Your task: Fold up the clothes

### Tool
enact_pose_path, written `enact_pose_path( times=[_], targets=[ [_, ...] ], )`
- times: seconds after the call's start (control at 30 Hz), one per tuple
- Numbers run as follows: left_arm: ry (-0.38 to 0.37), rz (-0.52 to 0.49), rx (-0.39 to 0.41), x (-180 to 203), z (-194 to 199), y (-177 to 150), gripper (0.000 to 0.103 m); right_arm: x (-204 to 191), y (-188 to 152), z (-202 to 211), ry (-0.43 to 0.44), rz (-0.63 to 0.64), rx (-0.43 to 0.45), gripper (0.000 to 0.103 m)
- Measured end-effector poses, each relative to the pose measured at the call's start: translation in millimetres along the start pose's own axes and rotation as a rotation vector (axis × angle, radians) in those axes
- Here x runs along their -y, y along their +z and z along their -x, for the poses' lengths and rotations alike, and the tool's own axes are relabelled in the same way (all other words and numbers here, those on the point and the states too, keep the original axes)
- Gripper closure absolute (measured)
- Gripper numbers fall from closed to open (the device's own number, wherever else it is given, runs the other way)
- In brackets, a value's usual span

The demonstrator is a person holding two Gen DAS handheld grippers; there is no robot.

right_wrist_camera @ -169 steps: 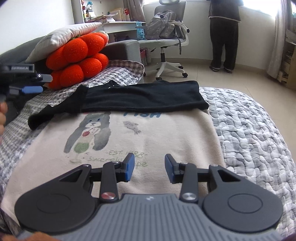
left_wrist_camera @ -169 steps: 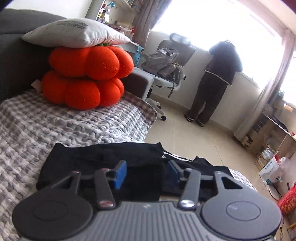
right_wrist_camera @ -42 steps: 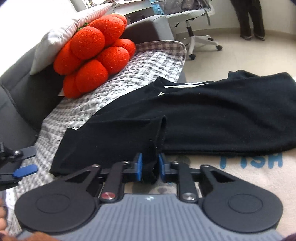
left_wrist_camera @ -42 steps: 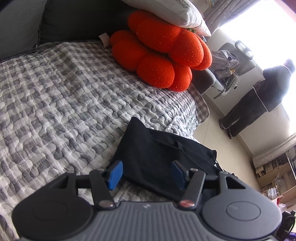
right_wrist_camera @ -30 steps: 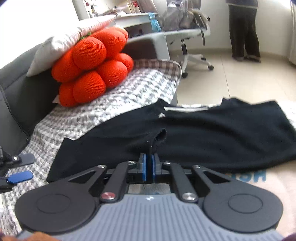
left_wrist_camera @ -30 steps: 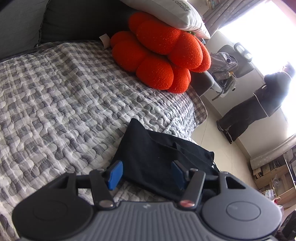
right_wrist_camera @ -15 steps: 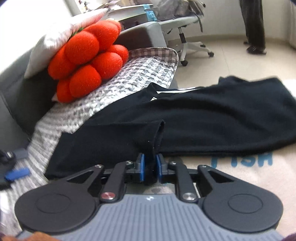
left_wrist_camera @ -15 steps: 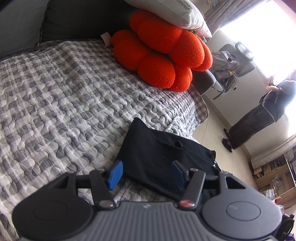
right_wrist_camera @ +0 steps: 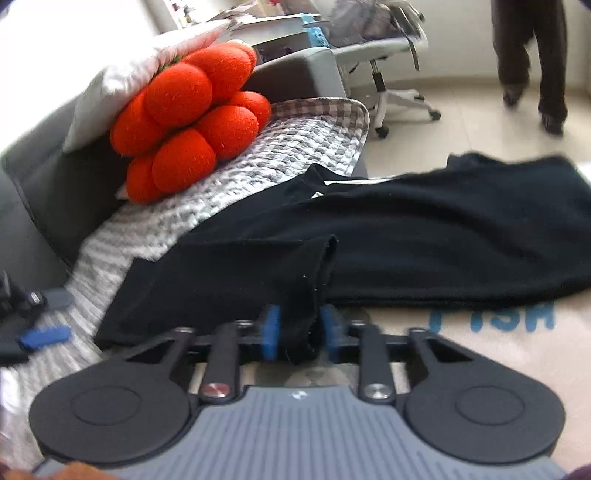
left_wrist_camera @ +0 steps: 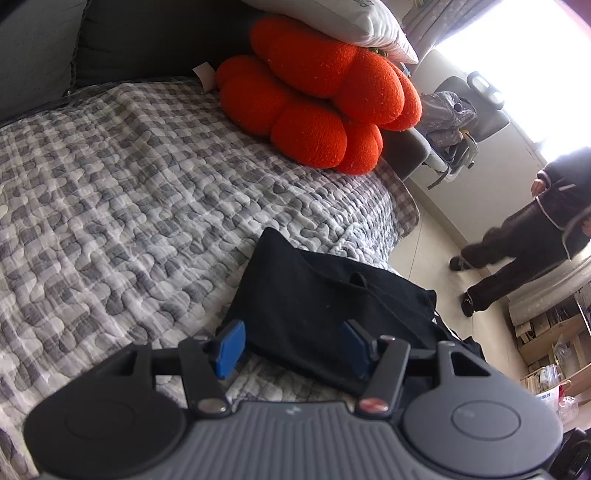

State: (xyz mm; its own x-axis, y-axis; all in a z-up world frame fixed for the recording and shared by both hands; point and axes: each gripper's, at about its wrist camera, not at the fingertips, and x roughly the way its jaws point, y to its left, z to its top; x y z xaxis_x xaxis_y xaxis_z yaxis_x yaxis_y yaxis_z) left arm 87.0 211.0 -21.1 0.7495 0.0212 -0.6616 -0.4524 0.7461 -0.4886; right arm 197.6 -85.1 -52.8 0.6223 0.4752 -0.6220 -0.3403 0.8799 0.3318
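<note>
The black garment [right_wrist_camera: 424, 236] lies spread across the grey checked quilt [left_wrist_camera: 129, 192] of the bed, its far side overlapping a cream printed shirt [right_wrist_camera: 498, 354] whose blue lettering peeks out from under the hem. A bunched corner of the dark cloth stands up between the blue pads of the right hand-held gripper [right_wrist_camera: 297, 334]; its jaws are closing on that fold, and the fabric fills the gap between them. The left hand-held gripper [left_wrist_camera: 291, 345] hangs with its fingers apart over the garment's other corner, nothing pinched. The step in hand looks like taking hold of one end of the garment for a fold. To do it well, the right side should bite through all layers of the bunch before lifting, and the left should drop onto the near edge and close there, so both corners travel together and the cloth lands flat. Orange cushions [left_wrist_camera: 317, 110] under a white pillow [left_wrist_camera: 332, 22] sit well clear behind.
</note>
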Motion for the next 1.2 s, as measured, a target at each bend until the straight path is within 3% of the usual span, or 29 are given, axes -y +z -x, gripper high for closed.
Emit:
enact_pose_path(
  times=[0.17, 0.7, 1.2],
  targets=[
    [0.000, -0.008, -0.004, 1, 0, -1, 0.043, -7, 0, 1, -0.039, 0.034, 0.007, 0.095],
    [-0.001, -0.004, -0.021, 6, -4, -3, 0.040, -32, 53, 29, -0.150, 0.218, 0.115, 0.096],
    [0.029, -0.045, -0.043, 26, -15, -12, 0.040, 22, 73, 46, -0.278, 0.212, 0.143, 0.097]
  ],
)
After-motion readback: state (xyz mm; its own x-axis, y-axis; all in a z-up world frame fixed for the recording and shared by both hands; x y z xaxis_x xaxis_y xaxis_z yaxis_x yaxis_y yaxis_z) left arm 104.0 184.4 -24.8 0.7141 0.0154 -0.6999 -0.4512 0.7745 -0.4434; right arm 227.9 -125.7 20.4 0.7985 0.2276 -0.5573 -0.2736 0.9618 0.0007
